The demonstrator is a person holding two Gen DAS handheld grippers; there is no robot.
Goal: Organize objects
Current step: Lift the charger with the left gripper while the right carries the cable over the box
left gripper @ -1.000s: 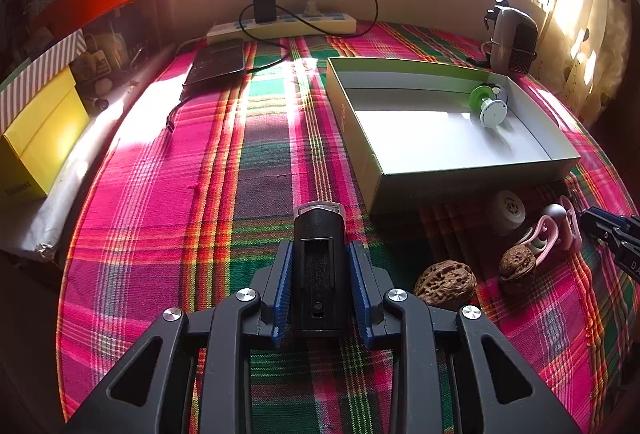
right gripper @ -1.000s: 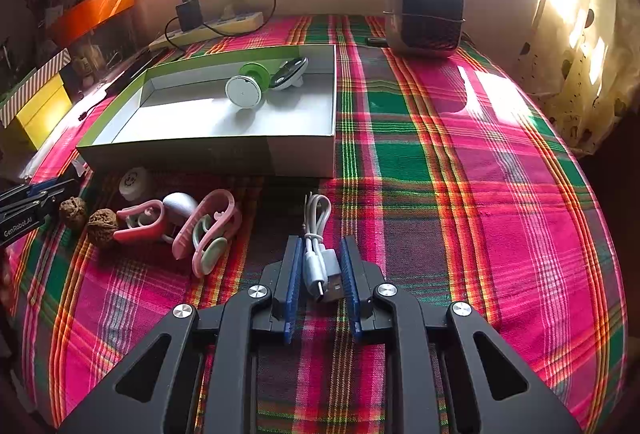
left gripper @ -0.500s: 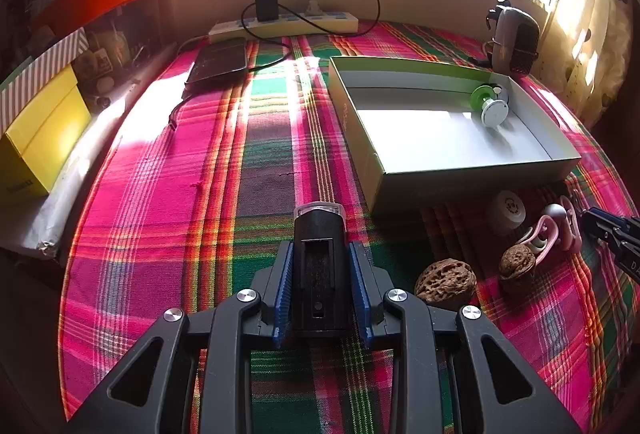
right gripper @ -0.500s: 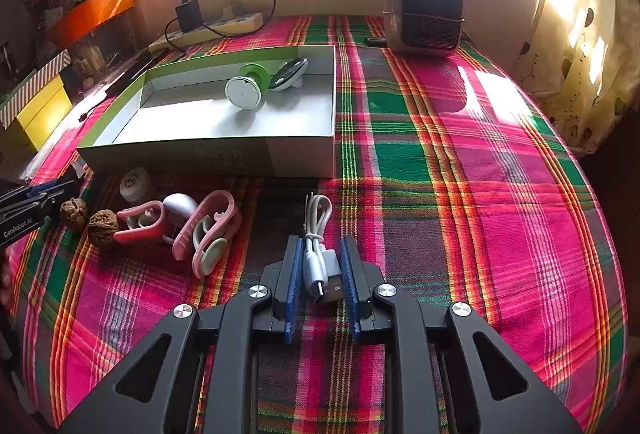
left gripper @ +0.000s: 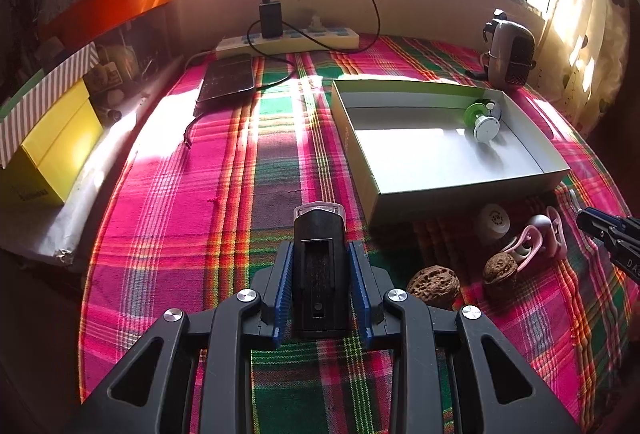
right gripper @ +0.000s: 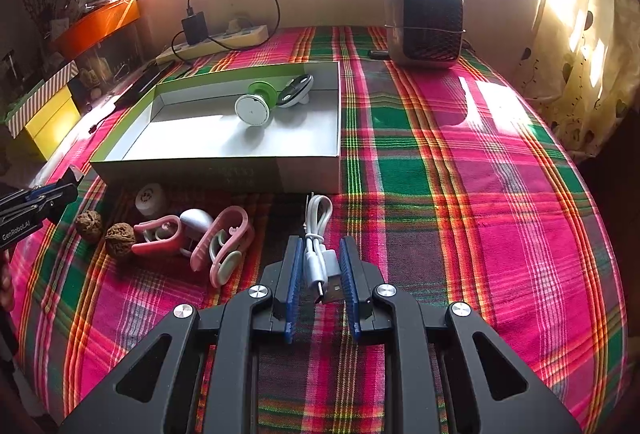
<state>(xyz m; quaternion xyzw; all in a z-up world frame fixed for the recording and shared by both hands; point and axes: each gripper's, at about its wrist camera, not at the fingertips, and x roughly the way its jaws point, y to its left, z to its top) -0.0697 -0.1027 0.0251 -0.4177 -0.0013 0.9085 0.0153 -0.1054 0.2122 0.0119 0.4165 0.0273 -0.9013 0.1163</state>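
Observation:
My left gripper (left gripper: pixel 320 262) is shut on a black box-shaped device with a clear front cap (left gripper: pixel 319 266), held over the plaid cloth. My right gripper (right gripper: pixel 318 254) has its jaws around a coiled white USB cable (right gripper: pixel 317 246); the blue pads look slightly apart from it. An open white box with green walls (left gripper: pixel 448 185) holds a green-and-white round gadget (left gripper: pixel 482 121). In front of the box lie two walnuts (left gripper: pixel 434 282), pink clips (right gripper: pixel 224 242) and a small white round item (right gripper: pixel 150 197).
A small heater (right gripper: pixel 426 23) stands at the back right. A power strip with charger (left gripper: pixel 288 37) and a dark tablet (left gripper: pixel 228 77) lie at the back. Yellow boxes (left gripper: pixel 52 153) sit off the cloth's left edge.
The left gripper with the black device has shifted very slightly; the view is nearly the same. The right gripper and cable have not visibly moved.

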